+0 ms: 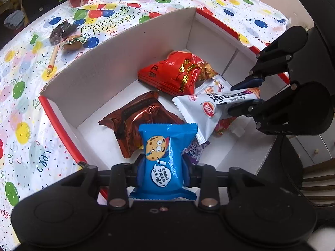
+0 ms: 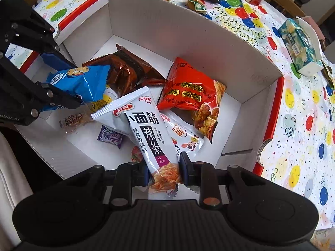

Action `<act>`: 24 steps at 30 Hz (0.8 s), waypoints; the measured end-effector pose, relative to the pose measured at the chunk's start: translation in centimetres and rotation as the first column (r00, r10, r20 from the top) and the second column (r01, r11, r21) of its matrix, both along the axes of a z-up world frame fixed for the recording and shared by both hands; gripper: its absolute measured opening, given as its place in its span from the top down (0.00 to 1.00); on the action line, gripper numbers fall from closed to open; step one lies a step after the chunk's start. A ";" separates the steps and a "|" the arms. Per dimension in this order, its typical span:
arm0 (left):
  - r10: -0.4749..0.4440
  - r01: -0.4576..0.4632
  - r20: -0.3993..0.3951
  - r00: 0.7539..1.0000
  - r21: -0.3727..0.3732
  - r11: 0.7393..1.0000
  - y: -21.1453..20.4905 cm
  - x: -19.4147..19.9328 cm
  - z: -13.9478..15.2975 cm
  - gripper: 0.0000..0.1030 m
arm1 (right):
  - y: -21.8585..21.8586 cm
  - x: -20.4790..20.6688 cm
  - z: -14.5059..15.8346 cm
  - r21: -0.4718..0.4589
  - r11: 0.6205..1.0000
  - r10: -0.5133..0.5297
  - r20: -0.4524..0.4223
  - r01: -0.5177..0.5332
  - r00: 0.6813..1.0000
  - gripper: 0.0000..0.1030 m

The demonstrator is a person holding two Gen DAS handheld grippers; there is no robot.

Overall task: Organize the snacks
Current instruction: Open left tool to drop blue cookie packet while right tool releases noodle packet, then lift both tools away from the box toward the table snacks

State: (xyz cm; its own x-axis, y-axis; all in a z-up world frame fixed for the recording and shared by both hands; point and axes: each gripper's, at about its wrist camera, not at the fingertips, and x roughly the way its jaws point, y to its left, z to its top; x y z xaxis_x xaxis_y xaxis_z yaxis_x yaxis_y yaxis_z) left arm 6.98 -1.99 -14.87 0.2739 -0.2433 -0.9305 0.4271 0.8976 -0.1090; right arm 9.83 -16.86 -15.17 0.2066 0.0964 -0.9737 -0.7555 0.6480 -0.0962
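Mid-sort over the white box (image 1: 88, 77): left gripper (image 1: 160, 172) clamped on blue cookie pack (image 1: 165, 159), right gripper (image 2: 164, 172) pinching white spicy-strip pack (image 2: 146, 125), both above the snack pile. Next, prob.: lower, release w/o snagging red bag (image 2: 188, 92).

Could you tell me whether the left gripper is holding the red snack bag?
No, the left gripper is shut on the blue cookie packet, while the red snack bag lies inside the box.
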 end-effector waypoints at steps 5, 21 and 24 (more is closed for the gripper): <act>0.017 -0.017 0.002 1.000 -0.008 1.000 0.3 -0.1 0.1 0.59 | -0.1 0.1 0.6 0.023 0.999 -0.029 -0.010 0.030 1.000 0.72; 0.076 -0.068 0.128 0.989 -0.066 0.995 2.0 -0.7 4.1 0.40 | -0.4 -0.1 6.2 0.172 0.977 -0.129 0.030 0.122 0.991 0.38; 0.102 -0.090 0.172 0.980 -0.080 0.993 2.6 -0.5 5.5 0.35 | -0.5 0.4 7.5 0.214 0.965 -0.164 0.037 0.152 0.986 0.33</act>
State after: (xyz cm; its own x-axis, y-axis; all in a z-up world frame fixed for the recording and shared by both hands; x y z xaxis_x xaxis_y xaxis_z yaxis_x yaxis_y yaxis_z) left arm 6.48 0.60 -9.33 0.4567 -0.2720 -0.8470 0.3574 0.9280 -0.1053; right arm 10.24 -17.35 -7.63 0.2872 0.2593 -0.9221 -0.6394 0.7687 0.0170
